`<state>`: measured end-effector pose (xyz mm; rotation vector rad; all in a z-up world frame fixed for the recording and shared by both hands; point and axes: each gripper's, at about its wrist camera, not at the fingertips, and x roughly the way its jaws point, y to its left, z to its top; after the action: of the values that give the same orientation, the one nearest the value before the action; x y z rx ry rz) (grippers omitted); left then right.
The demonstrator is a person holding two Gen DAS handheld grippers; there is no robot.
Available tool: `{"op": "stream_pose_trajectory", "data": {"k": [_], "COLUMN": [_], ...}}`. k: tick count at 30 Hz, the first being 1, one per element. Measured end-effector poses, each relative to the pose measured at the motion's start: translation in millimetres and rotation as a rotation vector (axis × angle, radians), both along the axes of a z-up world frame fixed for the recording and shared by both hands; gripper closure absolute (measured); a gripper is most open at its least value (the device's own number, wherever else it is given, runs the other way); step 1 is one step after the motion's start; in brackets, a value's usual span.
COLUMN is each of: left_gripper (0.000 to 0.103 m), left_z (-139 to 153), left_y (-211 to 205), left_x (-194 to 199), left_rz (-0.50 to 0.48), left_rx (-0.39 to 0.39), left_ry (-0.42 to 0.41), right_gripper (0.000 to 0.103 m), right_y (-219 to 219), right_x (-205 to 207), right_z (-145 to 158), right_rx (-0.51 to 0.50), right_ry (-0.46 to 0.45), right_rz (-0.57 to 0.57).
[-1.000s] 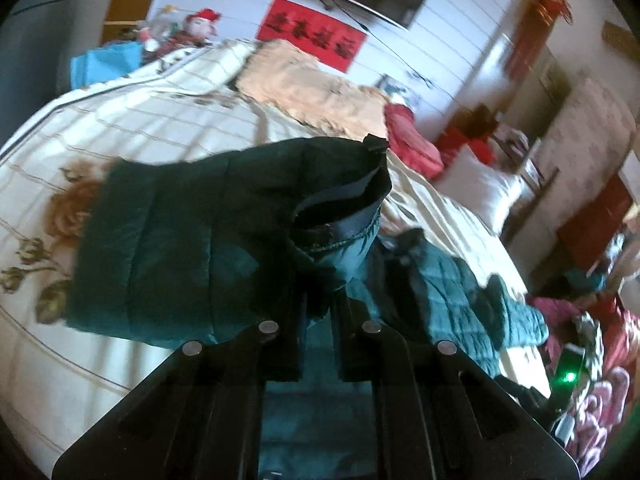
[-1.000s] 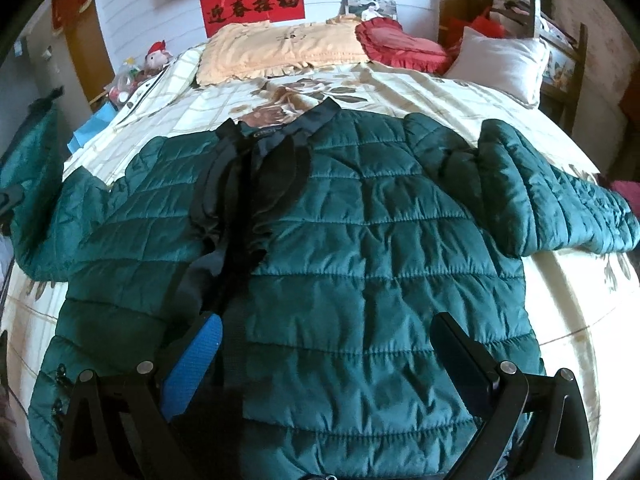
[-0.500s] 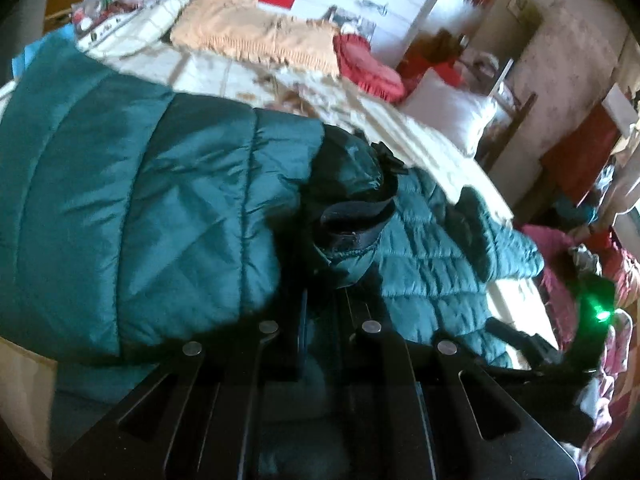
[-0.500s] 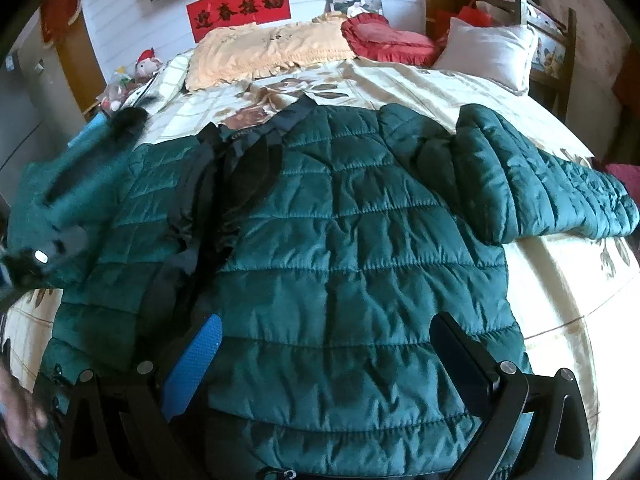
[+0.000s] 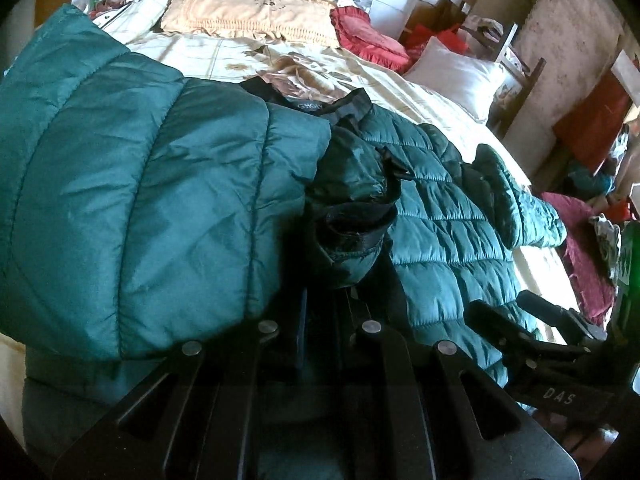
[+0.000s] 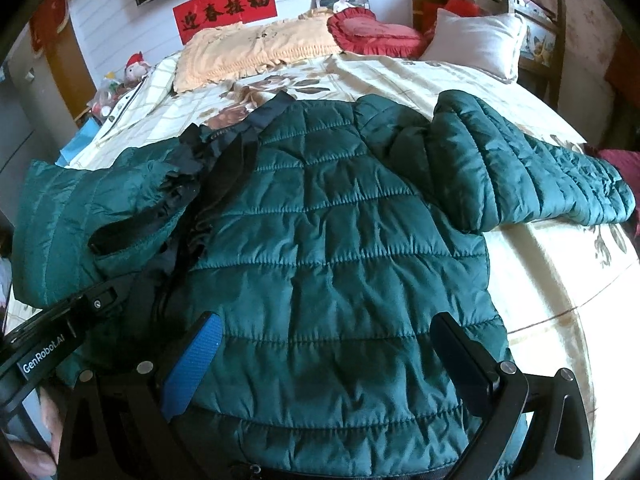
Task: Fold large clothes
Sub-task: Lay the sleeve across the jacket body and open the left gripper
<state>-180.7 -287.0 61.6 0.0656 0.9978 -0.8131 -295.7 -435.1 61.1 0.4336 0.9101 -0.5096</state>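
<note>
A dark green quilted jacket (image 6: 340,240) lies flat on the bed, collar toward the pillows. My left gripper (image 5: 332,300) is shut on the cuff of the jacket's left sleeve (image 5: 348,236) and holds the sleeve (image 5: 140,184) folded over the jacket body; it also shows in the right wrist view (image 6: 100,300). The other sleeve (image 6: 540,172) lies spread out to the right on the bed. My right gripper (image 6: 328,360) is open and empty, hovering just above the jacket's lower hem. The right gripper also shows in the left wrist view (image 5: 540,340).
The bed has a cream floral sheet (image 6: 560,280). A yellow pillow (image 6: 256,52), a red pillow (image 6: 372,34) and a white pillow (image 6: 476,38) lie at the head. A chair (image 6: 536,12) stands at the back right. Pink cloth (image 5: 588,248) lies beside the bed.
My left gripper has carried the left sleeve from out at the bed's left side up and over onto the jacket body. The right gripper has stayed open above the hem.
</note>
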Motion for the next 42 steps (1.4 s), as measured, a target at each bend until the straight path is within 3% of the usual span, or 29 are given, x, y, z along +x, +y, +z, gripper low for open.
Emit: {"op": "stream_pose_trajectory", "data": {"k": [5,7,10,18,22,25,32,34,38,40,42], "left_gripper": [0.089,0.068,0.05,0.048,0.048,0.048,0.048,0.048,0.048,0.048,0.048], "left_z": [1,2,14,61,78,80,51,41,31,31,31], "left_y": [5,7,14,60,96,120,163,169,173,172,172], "left_x": [0,-1,-8,-17,-6,9,41,45,47,46,46], "left_rz": [0.012,-0.007,-0.03,0.004,0.118,0.222,0.332,0.342,0.348,0.348,0.347], "left_rx": [-0.028,-0.041,-0.073,-0.079,-0.007,0.072,0.086,0.086,0.089,0.091,0.096], "left_ry": [0.028,0.054,0.059,-0.037,-0.155,-0.23,-0.148,-0.12,-0.09,-0.09,-0.094], "right_gripper": [0.0,0.0,0.0,0.0,0.0,0.0,0.001,0.008,0.058,0.063,0.079], "right_y": [0,0,0,5,13,20,31,30,32,35,39], "right_x": [1,1,1,5,14,28,82,99,121,121,116], "right_z": [0,-1,0,7,15,18,14,5,-13,-12,1], "right_rx": [-0.009,-0.01,-0.013,-0.017,-0.015,0.06,0.183,0.217,0.269,0.257,0.19], "right_ry": [0.009,0.013,0.019,-0.001,-0.024,-0.068,-0.115,-0.1,-0.084,-0.097,-0.113], "right_rz": [0.002,0.0,-0.001,0.026,0.072,0.139,0.171,0.17,0.205,0.2,0.218]}}
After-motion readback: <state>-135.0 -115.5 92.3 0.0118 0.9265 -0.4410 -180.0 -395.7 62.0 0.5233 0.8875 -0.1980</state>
